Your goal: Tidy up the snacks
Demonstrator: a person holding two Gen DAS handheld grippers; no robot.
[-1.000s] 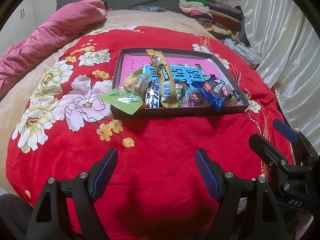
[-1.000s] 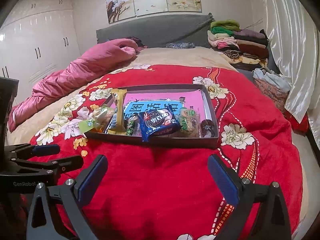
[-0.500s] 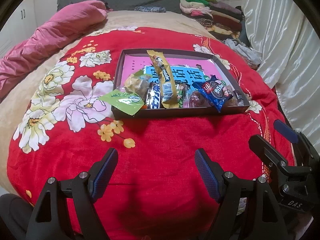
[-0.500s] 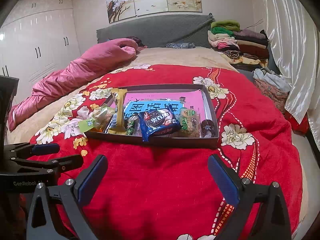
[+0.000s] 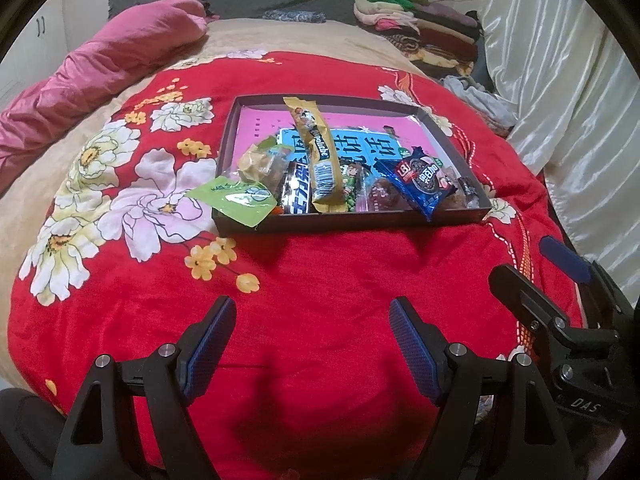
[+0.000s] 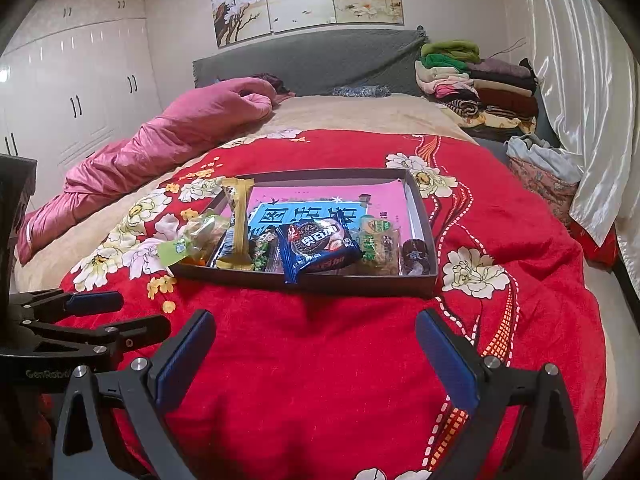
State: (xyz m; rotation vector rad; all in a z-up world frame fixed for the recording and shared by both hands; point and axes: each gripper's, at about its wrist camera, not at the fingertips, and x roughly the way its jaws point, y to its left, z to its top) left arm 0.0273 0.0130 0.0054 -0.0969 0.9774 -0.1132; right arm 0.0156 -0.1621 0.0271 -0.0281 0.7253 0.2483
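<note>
From the left wrist, the left gripper (image 5: 310, 320) hangs released and empty above the red floral blanket (image 5: 320, 280), the shallow dark cardboard tray (image 5: 352, 220) of wrapped snacks (image 5: 320, 160) at twelve o'clock; from the right wrist, the right gripper (image 6: 316, 332) likewise gapes empty, tray at twelve o'clock.

Almost no change across the three moments. In the left wrist view the tray (image 5: 352, 222) and the red blanket (image 5: 320, 280) sat a hair higher in the frame a second ago, and have since drifted down slightly toward centre. Right wrist view: nothing has shifted. Snacks lie as they did, none moved in or out.
</note>
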